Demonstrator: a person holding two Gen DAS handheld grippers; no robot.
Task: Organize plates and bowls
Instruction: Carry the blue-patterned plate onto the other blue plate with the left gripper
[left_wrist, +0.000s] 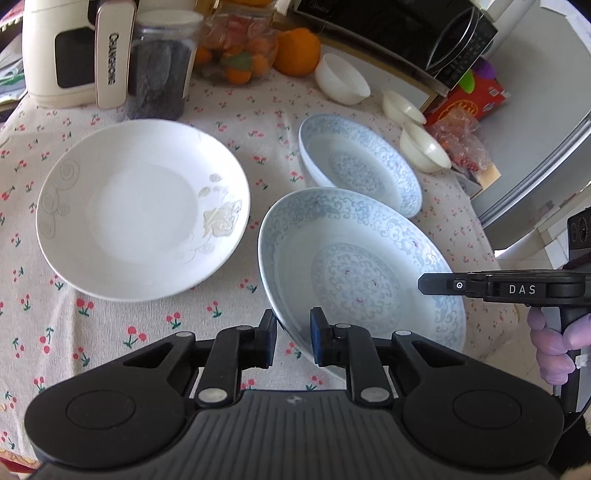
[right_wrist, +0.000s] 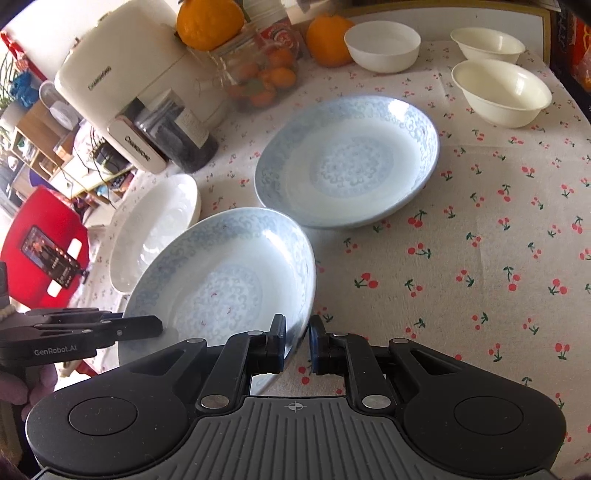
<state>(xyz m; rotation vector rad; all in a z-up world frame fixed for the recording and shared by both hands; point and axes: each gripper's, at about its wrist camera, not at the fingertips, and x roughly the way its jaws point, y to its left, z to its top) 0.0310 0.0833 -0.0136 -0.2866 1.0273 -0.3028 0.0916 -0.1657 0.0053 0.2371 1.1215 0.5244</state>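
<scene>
Together, the near blue plate (left_wrist: 354, 280) was pinched at opposite rims by the left tongs (left_wrist: 293, 341) and right tongs (right_wrist: 297, 343), tilted above the cloth (right_wrist: 480, 240); a second blue plate (right_wrist: 347, 158) lay beyond.

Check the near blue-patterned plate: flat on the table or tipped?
Tipped. The near blue plate is raised, its rim between both the left gripper and right gripper fingers.

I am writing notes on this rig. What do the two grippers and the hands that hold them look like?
Both grippers are matte black plastic, with ribbed grey tops, round side discs and silver rivets. The fingers carry blue pads. Seen from outside, the right gripper bears white "DAS" lettering, and the left gripper bears "GenRobot.AI". The right hand wears a lilac glove; the left hand seems gloved alike.
</scene>
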